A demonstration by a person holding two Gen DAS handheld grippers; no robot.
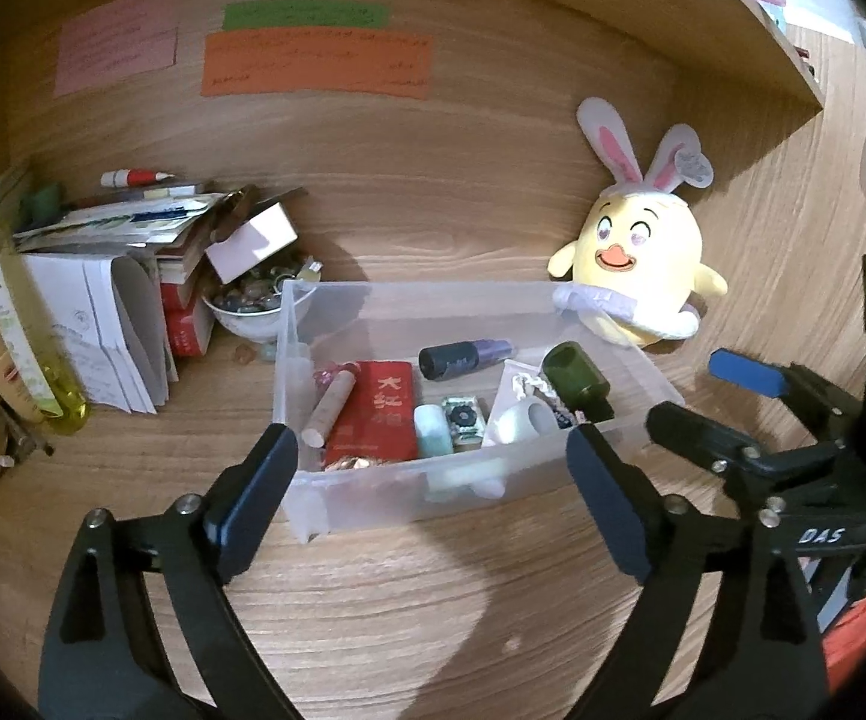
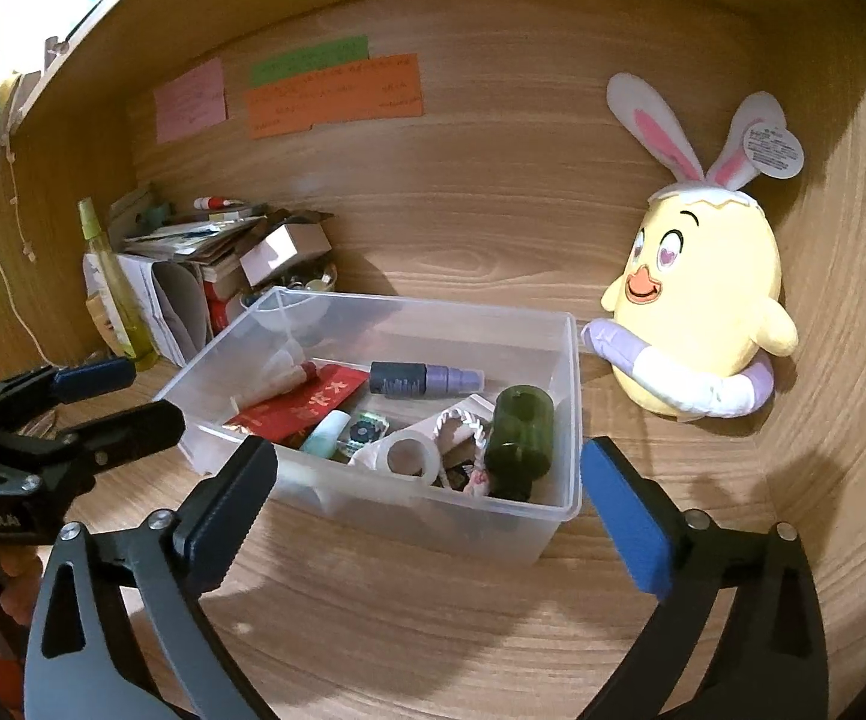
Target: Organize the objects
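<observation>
You are holding both left tongs (image 1: 433,468) and right tongs (image 2: 426,492) spread wide and empty just short of the bin (image 1: 372,483) ahead, likely light, slick thin plastic, best gripped at its rim.

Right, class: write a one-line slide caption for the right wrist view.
Open right claw faces a clear bin of small items, yellow plush chick beside it on the wooden desk.
</observation>
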